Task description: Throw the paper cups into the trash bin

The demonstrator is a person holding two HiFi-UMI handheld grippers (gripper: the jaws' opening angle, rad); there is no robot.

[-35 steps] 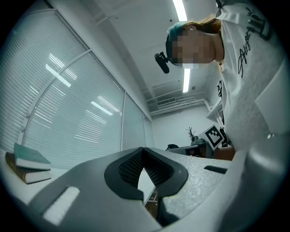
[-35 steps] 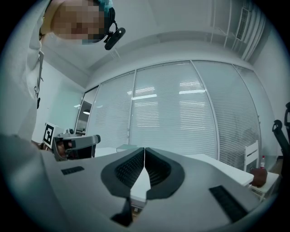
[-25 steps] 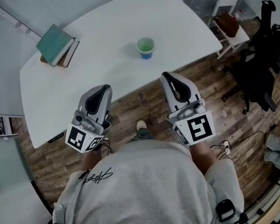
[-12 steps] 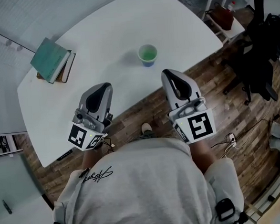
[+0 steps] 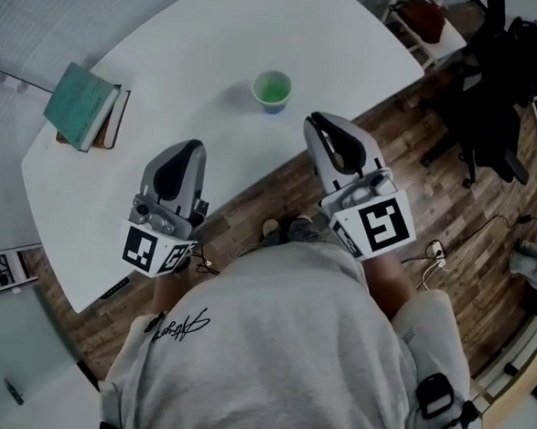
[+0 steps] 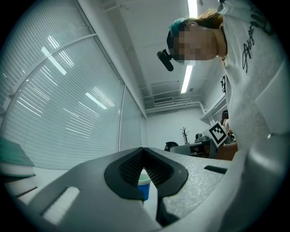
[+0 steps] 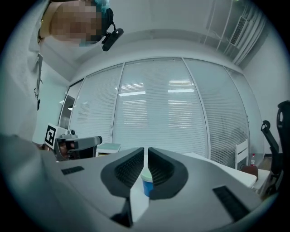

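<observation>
Lying ahead of the left gripper (image 5: 183,151) and off to its left, a small stack of books (image 5: 82,107) rests near the far side of the white table (image 5: 193,49). The left gripper is held out over the table's near edge, its jaws pressed together with nothing between them. The green-lined paper cup (image 5: 272,90) stands upright on the table, ahead of both grippers and well apart from each, to the right of the left one and slightly to the left of the right one. The right gripper (image 5: 323,123) also reaches over the near edge, jaws closed to a thin slit and empty. Farther right of it, a dark office chair (image 5: 494,101) stands on the wooden floor (image 5: 414,199).
</observation>
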